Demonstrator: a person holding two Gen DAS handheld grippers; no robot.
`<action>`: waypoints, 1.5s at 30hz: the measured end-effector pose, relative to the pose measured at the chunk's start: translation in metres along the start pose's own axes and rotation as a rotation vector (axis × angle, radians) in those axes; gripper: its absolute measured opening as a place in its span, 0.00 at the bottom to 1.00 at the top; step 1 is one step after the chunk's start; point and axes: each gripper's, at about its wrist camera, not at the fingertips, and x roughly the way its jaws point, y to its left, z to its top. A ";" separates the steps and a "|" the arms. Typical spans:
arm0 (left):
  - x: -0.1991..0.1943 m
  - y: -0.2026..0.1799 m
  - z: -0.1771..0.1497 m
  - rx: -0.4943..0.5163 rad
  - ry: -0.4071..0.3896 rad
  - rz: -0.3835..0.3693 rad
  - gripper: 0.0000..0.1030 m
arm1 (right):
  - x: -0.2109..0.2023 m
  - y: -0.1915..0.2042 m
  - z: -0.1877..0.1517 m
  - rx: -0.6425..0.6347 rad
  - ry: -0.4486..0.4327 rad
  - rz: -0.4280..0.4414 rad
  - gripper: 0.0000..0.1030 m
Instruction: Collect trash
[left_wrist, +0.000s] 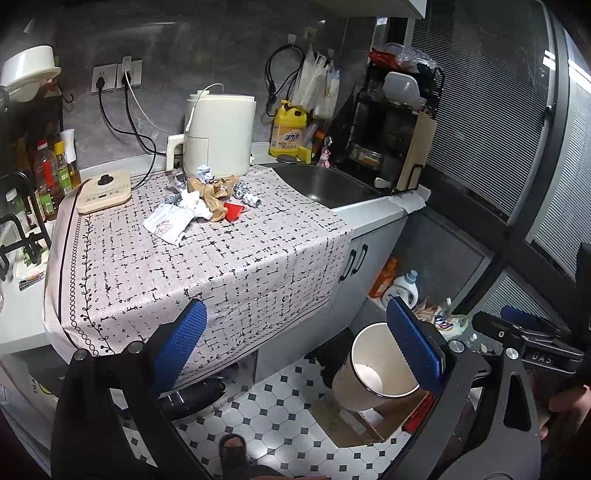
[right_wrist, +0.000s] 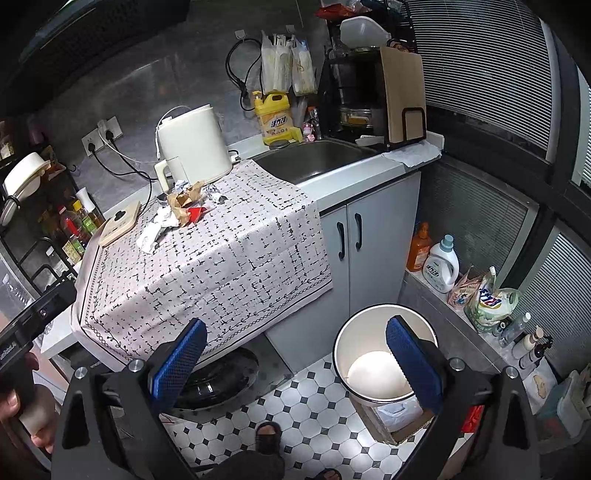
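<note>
the trash pile (left_wrist: 201, 201) lies on the patterned cloth (left_wrist: 221, 266) that covers the counter, near its back edge and just in front of the cream kettle (left_wrist: 218, 134). the pile has no clear direction as a whole; in the left wrist view it is spread more from left to right than from front to back. at its left front lies a flat white wrapper (left_wrist: 170, 223), whose long axis goes from the pile toward the front left. crumpled brown paper (left_wrist: 210, 194) sits in the middle, a small red piece (left_wrist: 233, 211) is beside it, and a ball of foil (left_wrist: 245, 194) is at the right end.

the left gripper (left_wrist: 295, 349) is held in the air in front of the counter, with its 2 blue fingers (left_wrist: 181, 347) wide apart and nothing between them. the right gripper (right_wrist: 295, 354) is the same, wide and holding nothing. below, on the tiled floor, a white bin (right_wrist: 376, 354) stands upright on a cardboard box (right_wrist: 391, 417), mouth up.
</note>
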 end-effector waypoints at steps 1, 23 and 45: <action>0.002 0.002 0.002 -0.002 0.003 0.004 0.94 | 0.002 0.001 0.001 0.000 0.003 0.005 0.93; 0.089 0.115 0.063 -0.129 0.026 0.049 0.94 | 0.104 0.072 0.093 -0.039 0.038 0.067 0.92; 0.253 0.218 0.090 -0.109 0.242 0.072 0.85 | 0.220 0.152 0.158 -0.072 0.135 0.073 0.84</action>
